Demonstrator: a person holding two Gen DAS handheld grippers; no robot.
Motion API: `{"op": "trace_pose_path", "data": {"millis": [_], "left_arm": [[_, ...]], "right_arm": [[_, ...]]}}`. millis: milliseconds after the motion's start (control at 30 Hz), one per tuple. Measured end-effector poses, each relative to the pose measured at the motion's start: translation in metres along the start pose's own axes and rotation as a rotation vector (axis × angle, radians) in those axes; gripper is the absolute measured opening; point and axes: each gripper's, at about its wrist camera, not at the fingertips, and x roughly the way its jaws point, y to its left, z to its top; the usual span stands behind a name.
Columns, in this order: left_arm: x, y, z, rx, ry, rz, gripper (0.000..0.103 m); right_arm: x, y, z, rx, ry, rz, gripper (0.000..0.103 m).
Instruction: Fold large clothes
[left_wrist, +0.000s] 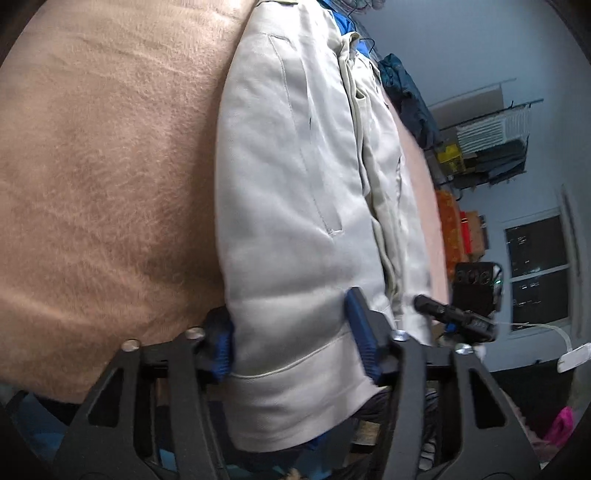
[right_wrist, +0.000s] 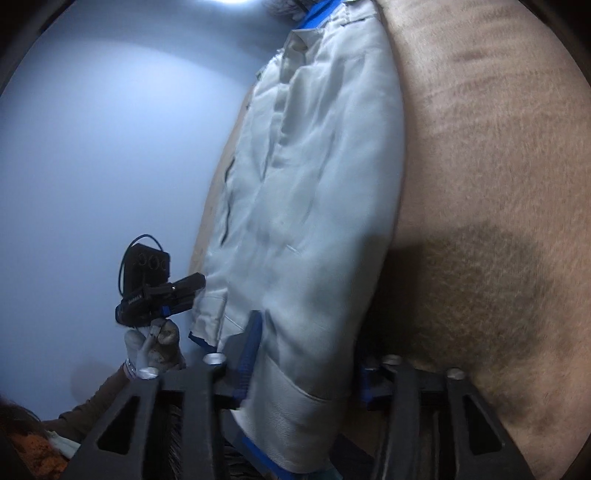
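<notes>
1. Pale grey jacket (left_wrist: 295, 177) lies lengthwise on the tan fleece blanket (left_wrist: 103, 155), its hem band hanging over the near edge. My read: it is laid long so each bottom corner can be taken for a fold.
2. Left gripper (left_wrist: 291, 347): blue pads sit on either side of the hem, part closed and pinching the cloth.
3. Right gripper (right_wrist: 306, 354): also clamped on the hem; the far pad is mostly hidden by fabric.
4. The jacket runs straight away from both tongs; the hem band sits between the jaws, and the collar is at the far end.
5. Gloved hand (right_wrist: 155, 347) holds the left unit beside the jacket edge.
</notes>
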Motion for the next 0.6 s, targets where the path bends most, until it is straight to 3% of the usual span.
{"op": "trace_pose_path", "data": {"millis": [133,333,600], "left_arm": [[-0.011,-0.001,0.004,-0.059,-0.006,-0.079,0.017],[-0.030,-0.039,0.012,0.007,-0.069,-0.122,0.015],[-0.057,-0.044,0.035,-0.113,-0.172,-0.210,0.014]], "right_arm": [[-0.005,0.006,0.000,0.009,-0.038,0.031,0.024],[-0.022,0.039,0.013,-0.052,-0.107,0.103,0.018],[-0.045,0.056,0.029,-0.021,-0.221,0.139,0.015]]}}
